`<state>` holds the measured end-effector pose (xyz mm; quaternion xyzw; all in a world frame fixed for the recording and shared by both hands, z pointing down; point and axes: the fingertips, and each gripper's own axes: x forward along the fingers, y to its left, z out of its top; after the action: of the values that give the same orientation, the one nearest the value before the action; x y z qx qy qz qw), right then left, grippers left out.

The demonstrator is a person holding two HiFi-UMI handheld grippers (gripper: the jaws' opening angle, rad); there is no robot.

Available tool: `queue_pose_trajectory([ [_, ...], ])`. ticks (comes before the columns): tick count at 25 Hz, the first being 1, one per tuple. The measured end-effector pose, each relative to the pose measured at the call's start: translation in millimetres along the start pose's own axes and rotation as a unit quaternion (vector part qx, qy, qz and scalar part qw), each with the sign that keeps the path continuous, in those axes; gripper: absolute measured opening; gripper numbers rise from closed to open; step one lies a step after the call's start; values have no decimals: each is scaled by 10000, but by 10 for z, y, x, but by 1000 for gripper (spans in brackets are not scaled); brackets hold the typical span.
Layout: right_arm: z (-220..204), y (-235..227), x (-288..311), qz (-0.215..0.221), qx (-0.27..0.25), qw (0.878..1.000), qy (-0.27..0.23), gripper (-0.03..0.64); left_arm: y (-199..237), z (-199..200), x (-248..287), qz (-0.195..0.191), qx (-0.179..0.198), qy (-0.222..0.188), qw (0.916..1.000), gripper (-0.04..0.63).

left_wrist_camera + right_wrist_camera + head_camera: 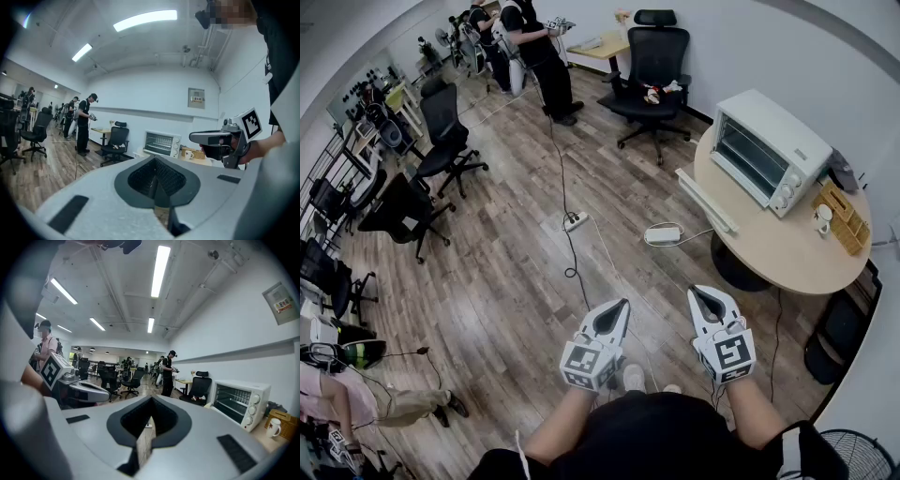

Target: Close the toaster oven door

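White ceiling lights (159,270) in gripper views only; left gripper (622,305), right gripper (700,293) seemingly clenched.

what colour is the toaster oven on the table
White toaster oven, dark at the front. It shows best in the head view.

An open-plan office is shown: black swivel chairs (441,131) are scattered over a wood-plank floor (506,281), a work surface (605,47) is set against the white wall, long strip lights (159,270) are mounted on the bare ceiling, and a cable (565,178) with a power strip (574,221) is laid across the floor.
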<state>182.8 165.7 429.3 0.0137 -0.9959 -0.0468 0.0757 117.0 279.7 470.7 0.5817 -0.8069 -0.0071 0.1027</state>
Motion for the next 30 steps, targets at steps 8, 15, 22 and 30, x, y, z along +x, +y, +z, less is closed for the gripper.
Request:
queue_pose_trajectory([
  [8,-36,42,-24,93,87,9999,-26,-2,-47,86,-27,-31,-168,-83,9998,5],
  [15,-23,38,24,-65,147,9999,-37,-2,13,56,-39,-75,-38,-3,10000,5],
  [22,56,-27,174,-332,348,9985,-274,-2,235,85,2,-95,120,-9,9999,5],
  [30,103,28,403,-545,409,9970,-366,-1,544,99,7,-227,244,-17,9994,5],
])
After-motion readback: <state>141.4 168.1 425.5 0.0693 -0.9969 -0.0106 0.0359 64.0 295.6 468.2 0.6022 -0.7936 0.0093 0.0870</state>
